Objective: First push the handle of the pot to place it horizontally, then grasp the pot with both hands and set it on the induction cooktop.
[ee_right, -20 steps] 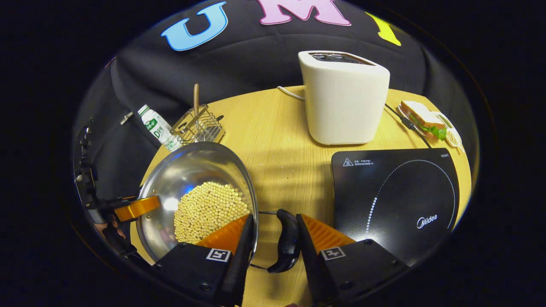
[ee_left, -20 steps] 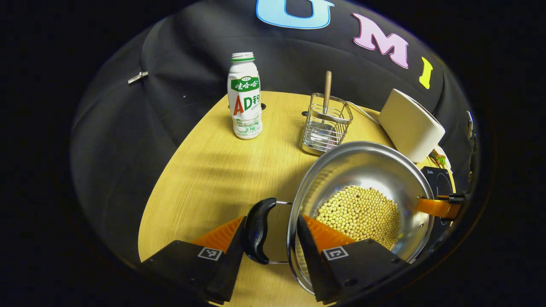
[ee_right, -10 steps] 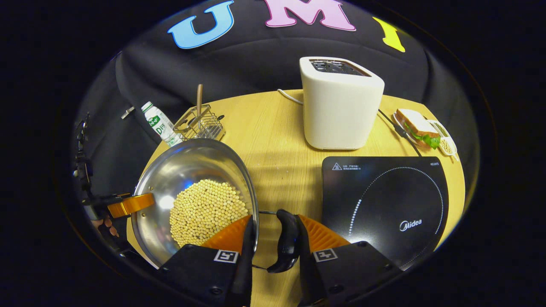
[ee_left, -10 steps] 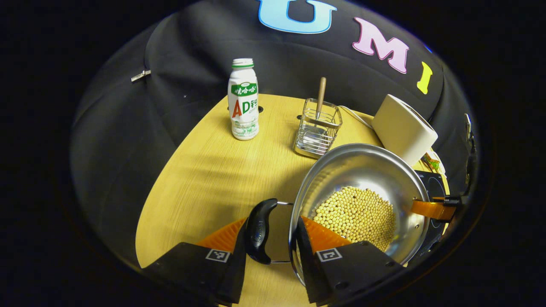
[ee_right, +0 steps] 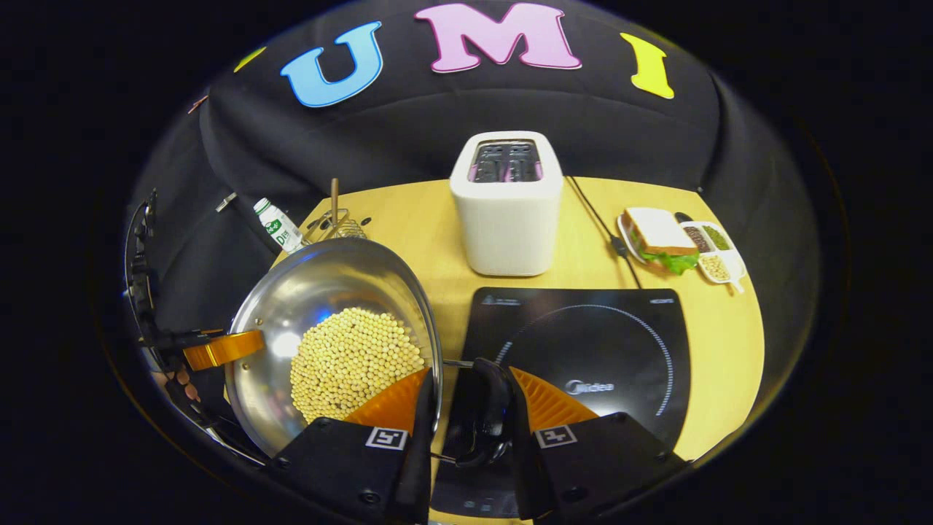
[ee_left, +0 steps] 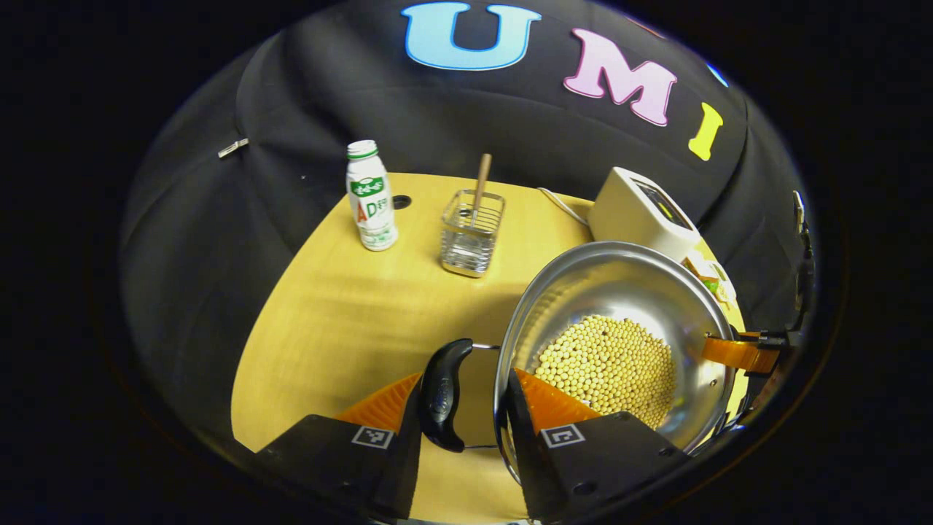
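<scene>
You've got both grippers (ee_left: 461,397) (ee_right: 466,405) pinching the pot (ee_left: 619,292) handles (beans inside), pot lifted toward the cooktop (ee_right: 583,343), set-down left.

A mock kitchen set up in a cloth-walled booth: a round wooden surface (ee_right: 430,219) carries an induction cooktop (ee_right: 583,343), a white toaster (ee_right: 506,211), a sandwich plate (ee_right: 660,240), a drink bottle (ee_left: 370,197) and a wire utensil holder (ee_left: 470,233).
</scene>
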A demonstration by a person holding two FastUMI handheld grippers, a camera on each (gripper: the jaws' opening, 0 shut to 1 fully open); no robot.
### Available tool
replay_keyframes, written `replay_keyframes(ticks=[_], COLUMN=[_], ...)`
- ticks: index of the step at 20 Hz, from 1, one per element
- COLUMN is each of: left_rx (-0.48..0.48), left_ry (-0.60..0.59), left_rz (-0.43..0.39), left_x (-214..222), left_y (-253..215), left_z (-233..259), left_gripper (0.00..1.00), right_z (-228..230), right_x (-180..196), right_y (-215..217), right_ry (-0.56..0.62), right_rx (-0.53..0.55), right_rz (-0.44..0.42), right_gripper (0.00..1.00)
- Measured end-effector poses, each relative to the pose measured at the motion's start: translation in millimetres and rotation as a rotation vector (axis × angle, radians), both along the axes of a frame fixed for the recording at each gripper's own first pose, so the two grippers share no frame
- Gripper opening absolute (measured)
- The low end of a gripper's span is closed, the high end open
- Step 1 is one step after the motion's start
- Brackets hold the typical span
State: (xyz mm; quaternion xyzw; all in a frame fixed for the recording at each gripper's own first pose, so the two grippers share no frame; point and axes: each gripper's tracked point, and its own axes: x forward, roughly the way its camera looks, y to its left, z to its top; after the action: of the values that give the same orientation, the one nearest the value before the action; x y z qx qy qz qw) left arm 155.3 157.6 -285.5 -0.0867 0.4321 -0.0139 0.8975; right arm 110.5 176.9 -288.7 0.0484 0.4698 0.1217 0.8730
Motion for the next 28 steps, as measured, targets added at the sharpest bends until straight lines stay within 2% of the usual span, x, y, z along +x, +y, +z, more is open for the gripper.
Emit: replay_keyframes(ticks=[13, 14, 15, 21, 22, 23, 28], left_rx=[-0.022, -0.020, -0.019, -0.016, -0.015, -0.015, -0.010], left_ry=[-0.022, -0.020, -0.020, -0.010, -0.008, -0.006, 0.003], left_rz=[-0.121, -0.130, -0.138, -0.166, -0.168, -0.170, -0.180], left_x=[15.7, 18.3, 19.9, 28.3, 30.4, 32.0, 37.3], left_y=[-159.4, -169.4, -178.9, -214.0, -218.7, -222.7, -237.2], left_z=[22.3, 21.1, 19.9, 7.8, 6.6, 4.3, -4.1], left_gripper=[0.59, 0.59, 0.58, 0.58, 0.59, 0.58, 0.58], right_z=[6.7, 3.9, 0.8, -13.9, -17.2, -20.4, -32.9], right_x=[3.2, 4.0, 4.8, 11.1, 11.8, 12.6, 16.0], right_y=[-153.7, -162.6, -172.0, -206.8, -210.0, -213.2, -225.7], right_ry=[-0.005, -0.001, 0.002, 0.016, 0.019, 0.021, 0.033], right_rx=[-0.021, -0.021, -0.022, -0.021, -0.020, -0.019, -0.016], right_rz=[-0.082, -0.090, -0.095, -0.123, -0.124, -0.126, -0.137], right_gripper=[0.48, 0.44, 0.48, 0.48, 0.44, 0.48, 0.48])
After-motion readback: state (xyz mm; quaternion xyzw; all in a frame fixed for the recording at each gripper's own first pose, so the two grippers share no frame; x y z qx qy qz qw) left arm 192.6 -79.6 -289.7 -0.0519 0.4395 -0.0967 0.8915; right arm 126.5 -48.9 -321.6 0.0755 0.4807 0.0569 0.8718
